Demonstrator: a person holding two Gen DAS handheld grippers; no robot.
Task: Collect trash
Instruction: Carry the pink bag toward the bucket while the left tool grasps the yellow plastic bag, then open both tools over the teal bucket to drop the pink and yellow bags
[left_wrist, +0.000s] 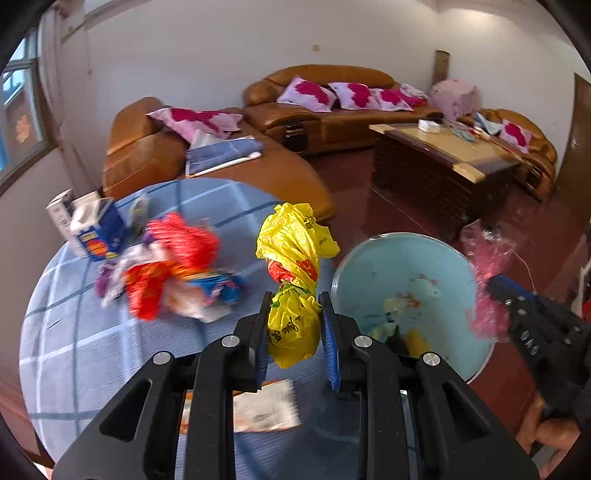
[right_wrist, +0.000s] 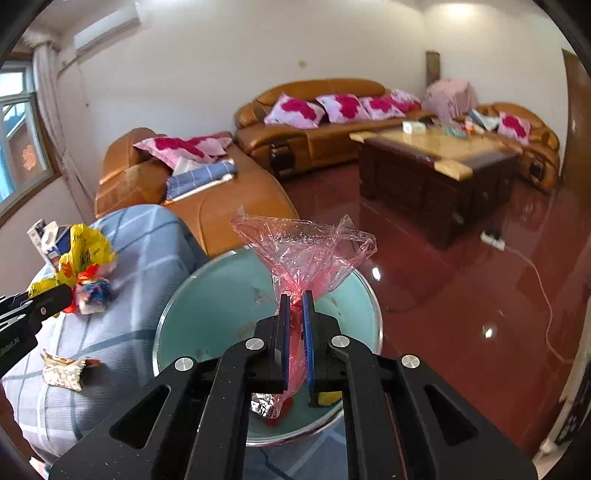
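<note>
Crinkled yellow plastic bag (left_wrist: 293, 280) pinched in left gripper (left_wrist: 295, 299), pink film (right_wrist: 306, 254) in right gripper (right_wrist: 296, 299).

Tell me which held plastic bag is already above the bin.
The see-through pink plastic bag in the right gripper hangs over the pale blue bin; the crumpled yellow plastic bag hangs over the table.

A lived-in home sitting room is showing here: a tan leather corner sofa (right_wrist: 317, 122) is lining the white walls, pink-and-magenta flowered cushions (right_wrist: 295, 110) are lying on it, a dark wooden coffee table (right_wrist: 436, 162) (yellowish top) is standing on the glossy red floor (right_wrist: 461, 295), a curtained window (right_wrist: 18, 140) is letting in daylight
</note>
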